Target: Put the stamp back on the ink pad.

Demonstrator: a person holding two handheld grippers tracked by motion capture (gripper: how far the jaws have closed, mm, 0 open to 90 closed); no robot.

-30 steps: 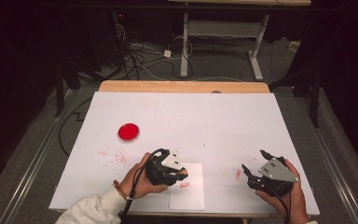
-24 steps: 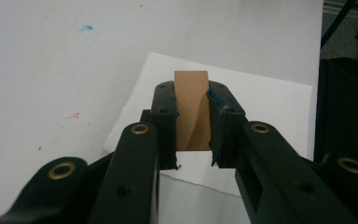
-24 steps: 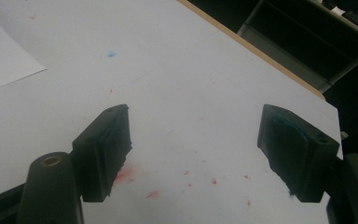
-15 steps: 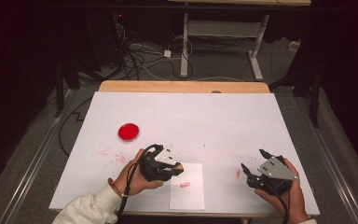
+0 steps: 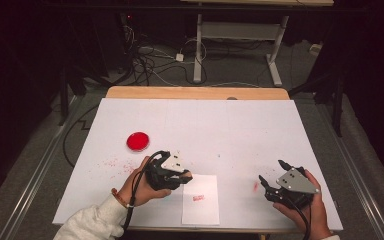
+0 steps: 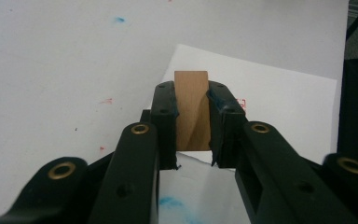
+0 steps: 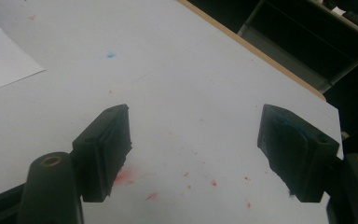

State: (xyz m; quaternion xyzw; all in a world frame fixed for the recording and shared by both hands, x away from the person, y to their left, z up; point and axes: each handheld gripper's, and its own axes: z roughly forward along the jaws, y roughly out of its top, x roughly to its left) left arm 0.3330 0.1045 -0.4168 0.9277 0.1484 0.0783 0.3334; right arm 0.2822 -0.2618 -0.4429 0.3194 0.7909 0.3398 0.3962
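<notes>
A small wooden block (image 6: 192, 107) stands upright between the jaws of my left gripper (image 6: 192, 93), which is shut on it. From above, the left gripper (image 5: 185, 176) hovers at the upper left corner of a white paper sheet (image 5: 201, 207), pointing right. The sheet carries a small red stamped mark (image 5: 198, 198). A round red dish (image 5: 138, 141) lies on the table to the upper left of that hand. Near the table's front right, my right gripper (image 5: 271, 172) is open with nothing between its jaws (image 7: 196, 149).
White covering (image 5: 205, 130) spreads over the table, speckled with red spots at the left (image 5: 112, 163) and beside the right gripper (image 5: 255, 186). A wooden table edge (image 5: 195, 93) runs along the far side, with cables and desk legs on the floor beyond.
My left gripper with the wooden block has shifted a little left, off the top of the paper sheet. The right gripper has stayed where it was.
</notes>
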